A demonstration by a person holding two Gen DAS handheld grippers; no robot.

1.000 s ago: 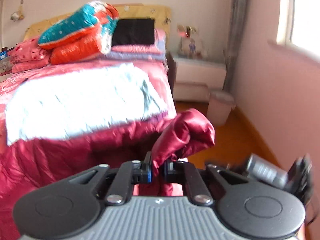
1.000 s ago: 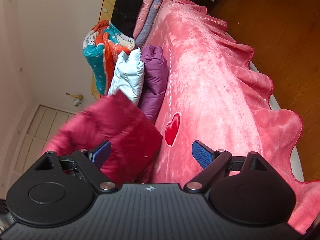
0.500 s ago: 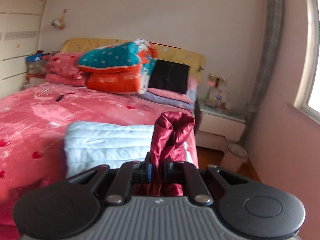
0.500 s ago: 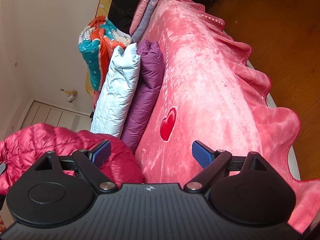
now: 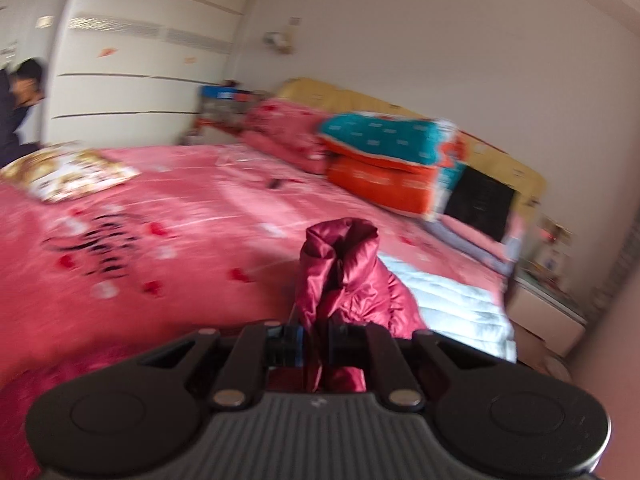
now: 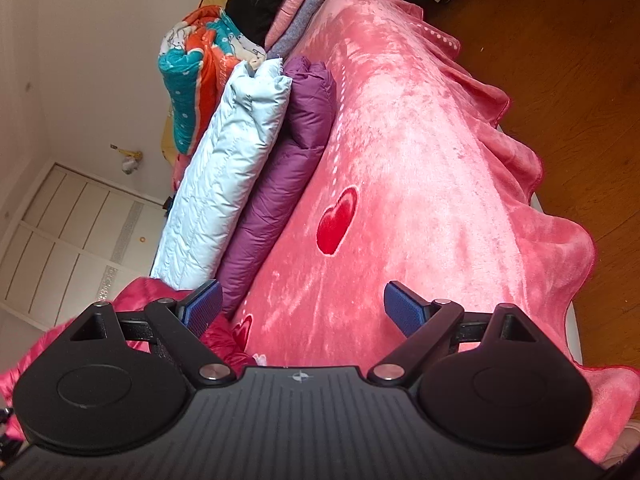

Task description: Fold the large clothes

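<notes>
A shiny dark red puffer jacket (image 5: pixel 340 276) bunches up between the pads of my left gripper (image 5: pixel 314 342), which is shut on it above the pink bed. The same red jacket (image 6: pixel 224 340) shows at the lower left of the right wrist view, beside that gripper's left finger. My right gripper (image 6: pixel 302 306) stands open over the pink heart-patterned blanket (image 6: pixel 420 200) with nothing between its fingers. A folded pale blue jacket (image 6: pixel 224 184) lies on a folded purple jacket (image 6: pixel 288 176) just ahead.
Folded quilts (image 5: pixel 392 160) and pillows (image 5: pixel 280 136) are stacked at the headboard. A patterned cushion (image 5: pixel 68 172) lies at the bed's left. A person (image 5: pixel 20 104) is at the far left by white wardrobe doors (image 5: pixel 132 52). A nightstand (image 5: pixel 548 316) and wooden floor (image 6: pixel 560 60) flank the bed.
My left gripper has swung left and risen with the red jacket held, now facing across the bed. In the right wrist view the red jacket has dropped away toward the lower left.
</notes>
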